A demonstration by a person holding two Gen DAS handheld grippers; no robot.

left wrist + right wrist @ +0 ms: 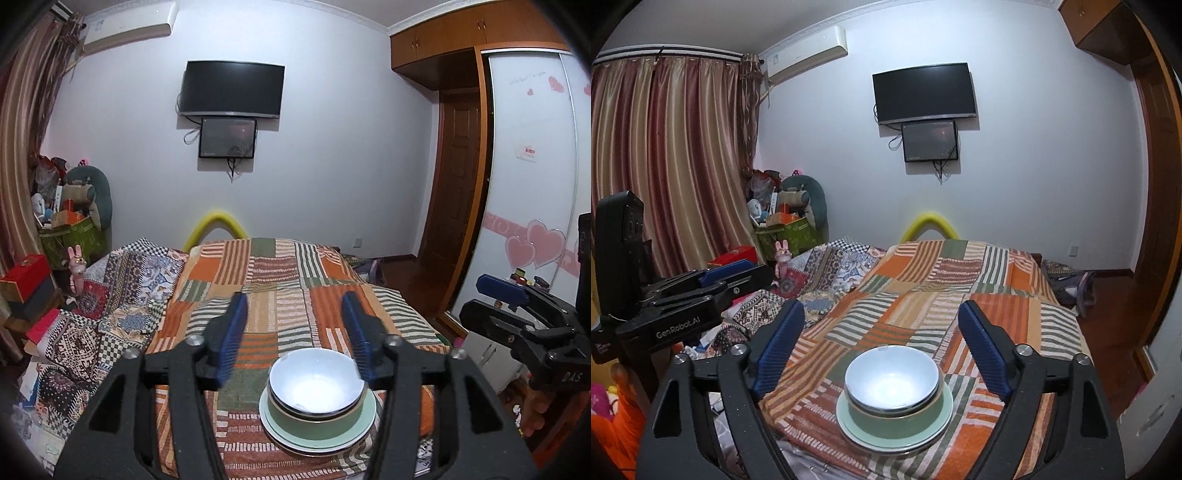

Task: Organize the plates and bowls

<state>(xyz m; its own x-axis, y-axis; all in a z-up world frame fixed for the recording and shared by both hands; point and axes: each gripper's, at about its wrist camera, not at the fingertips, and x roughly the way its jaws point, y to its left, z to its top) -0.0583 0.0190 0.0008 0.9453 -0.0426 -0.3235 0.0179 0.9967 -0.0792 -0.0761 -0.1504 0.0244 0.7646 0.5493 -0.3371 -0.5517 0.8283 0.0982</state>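
Note:
A white bowl (316, 384) sits nested in a green bowl (317, 422), which stands on a pale green plate (367, 413) over a white plate (314, 449). The stack rests on the striped patchwork cloth (295, 269) near its front edge. My left gripper (294, 297) hovers above and beyond the stack, open, with nothing between its blue pads. In the right wrist view the same white bowl (892, 380) lies low between the wide-open fingers of my right gripper (882, 306), untouched. Each gripper shows at the other view's edge: the right gripper (498, 295) and the left gripper (716, 277).
Rumpled patterned quilts (110, 302) lie left of the cloth. Boxes and a heap of clutter (70, 221) fill the left corner by the curtain (665, 166). A wardrobe with a heart-decorated sliding door (528, 184) stands at the right. A television (232, 90) hangs on the far wall.

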